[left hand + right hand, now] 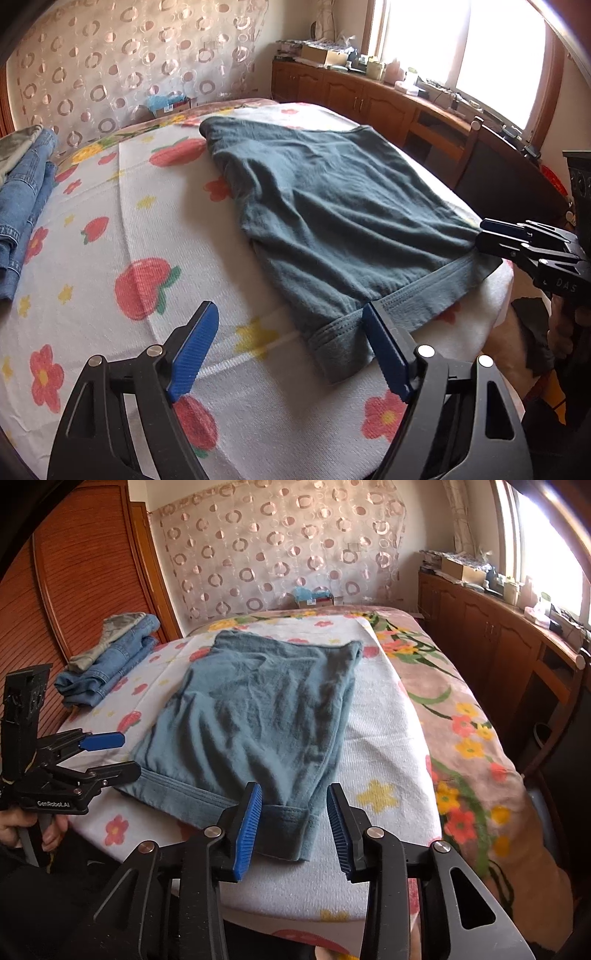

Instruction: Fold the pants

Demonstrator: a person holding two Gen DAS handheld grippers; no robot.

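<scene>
Lying folded at centre frame on the flowered bed cover, the teal pants have their waistband nearest. The left tool gapes wide, gripping nothing; the right tool stands partly open astride the waistband corner, pads clear. Folded jeans sit upper left.
</scene>
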